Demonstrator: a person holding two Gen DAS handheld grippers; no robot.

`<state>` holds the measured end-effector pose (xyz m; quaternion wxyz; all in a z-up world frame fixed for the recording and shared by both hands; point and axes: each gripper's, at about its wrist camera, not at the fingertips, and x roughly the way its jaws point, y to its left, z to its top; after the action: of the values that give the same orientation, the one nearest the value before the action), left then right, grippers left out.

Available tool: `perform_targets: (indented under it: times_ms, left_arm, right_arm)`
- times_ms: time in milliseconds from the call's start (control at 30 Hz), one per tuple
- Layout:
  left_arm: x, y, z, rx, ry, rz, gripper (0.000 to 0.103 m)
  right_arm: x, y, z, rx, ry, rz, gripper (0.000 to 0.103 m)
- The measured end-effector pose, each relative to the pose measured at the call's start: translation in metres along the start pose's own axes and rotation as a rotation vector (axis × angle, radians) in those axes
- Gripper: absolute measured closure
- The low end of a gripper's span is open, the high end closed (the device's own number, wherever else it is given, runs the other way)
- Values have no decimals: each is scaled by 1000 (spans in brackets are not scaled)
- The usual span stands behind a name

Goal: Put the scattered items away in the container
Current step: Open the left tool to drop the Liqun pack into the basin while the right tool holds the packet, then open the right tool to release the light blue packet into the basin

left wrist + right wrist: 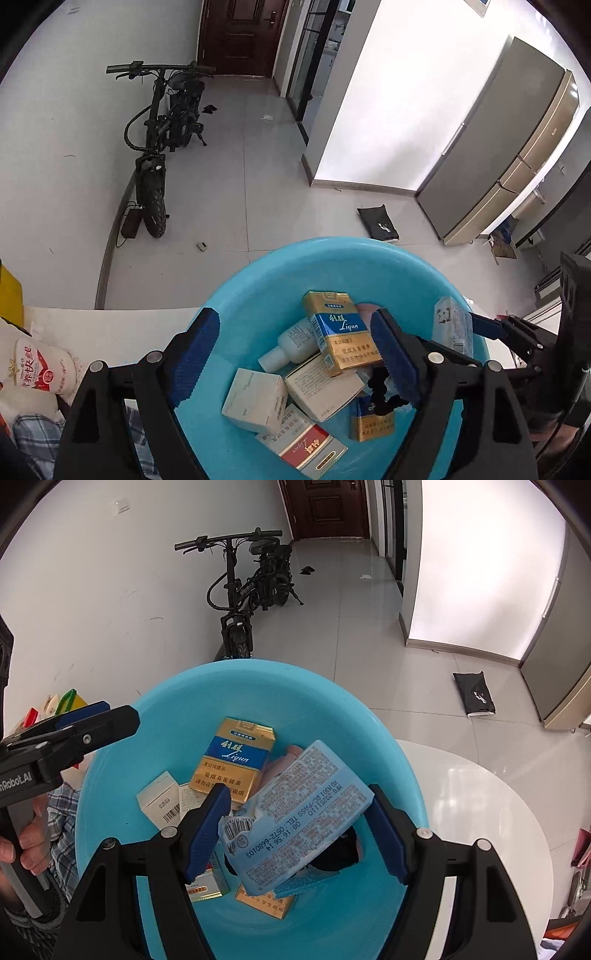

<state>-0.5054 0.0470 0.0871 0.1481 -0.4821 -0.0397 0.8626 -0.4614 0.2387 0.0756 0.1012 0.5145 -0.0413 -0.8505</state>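
Observation:
A light blue plastic basin [258, 288] [388, 746] stands on a white table and holds several cigarette packs, small boxes and a white bottle [291, 343]. A gold and blue Liqun pack [340, 328] [236, 760] lies on top. My left gripper [295, 358] is open and empty above the basin. My right gripper [299, 830] has its jaws apart, with a pale blue wipes packet [299, 819] [452, 328] lying tilted between them over the basin. The right fingers touch its ends only lightly, if at all.
A white bag with red print [40, 373] and checked cloth [33, 432] lie left of the basin. The white table [480, 805] extends to the right. A black electric bike [162, 140], a black bag [378, 223] on the floor and a grey fridge [498, 147] stand beyond.

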Motion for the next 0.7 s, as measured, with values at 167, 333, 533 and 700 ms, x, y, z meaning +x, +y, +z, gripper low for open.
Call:
perform_targets:
  times_ms: [167,333,533,700]
  left_arm:
    - [-11,6,-7,0,-13,20,17]
    - [-16,9,-10,44,-30,42,17]
    - [-26,9,-21,59,-29,20,17]
    - [-37,8,-25,57,-28,27,17]
  right_arm:
    - [4,7,6,-5,2,-2,30]
    - [10,16,16,-15,0,-31,30]
    - [20,23,22,6,10,-18,30]
    - [28,20,22,36,35,-34,19]
